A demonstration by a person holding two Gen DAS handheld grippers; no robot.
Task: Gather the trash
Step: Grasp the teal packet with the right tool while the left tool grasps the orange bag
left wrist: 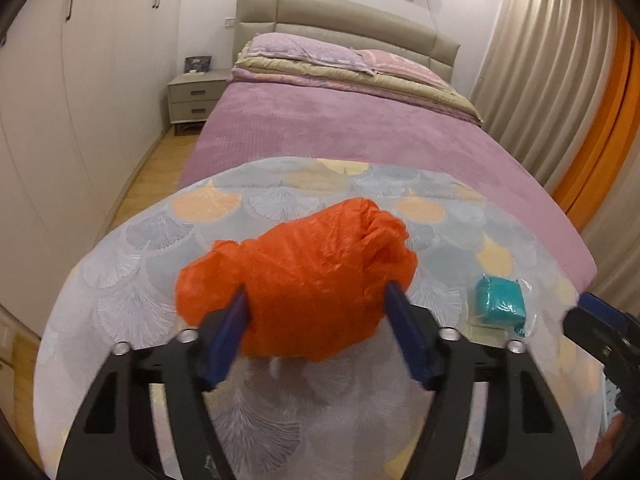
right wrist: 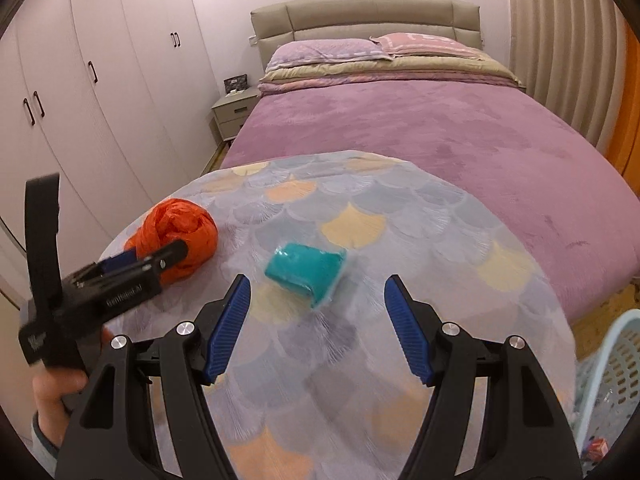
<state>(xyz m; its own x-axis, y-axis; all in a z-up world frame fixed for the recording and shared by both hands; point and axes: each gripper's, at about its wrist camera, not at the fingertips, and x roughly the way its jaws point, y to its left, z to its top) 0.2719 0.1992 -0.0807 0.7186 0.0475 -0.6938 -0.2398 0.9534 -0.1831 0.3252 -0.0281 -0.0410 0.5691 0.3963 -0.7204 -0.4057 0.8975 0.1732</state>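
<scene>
Orange bag (left wrist: 304, 280) sits on the round patterned cloth (left wrist: 280, 200) on the bed (left wrist: 360, 128), between my left fingers (left wrist: 230, 316), which touch both sides. My right fingers (right wrist: 228, 320) are wide open, holding nothing, near the teal packet (right wrist: 308, 270).

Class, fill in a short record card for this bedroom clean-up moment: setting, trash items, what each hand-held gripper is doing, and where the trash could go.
setting: patterned cloth at the foot of a purple bed
trash 1: crumpled orange plastic bag, on the cloth
trash 2: teal wrapped packet, on the cloth, apart from the bag
left hand-held gripper: fingers on either side of the orange bag, touching it
right hand-held gripper: open, empty, pointed toward the teal packet
container: pale blue perforated basket at the right, beside the bed
</scene>
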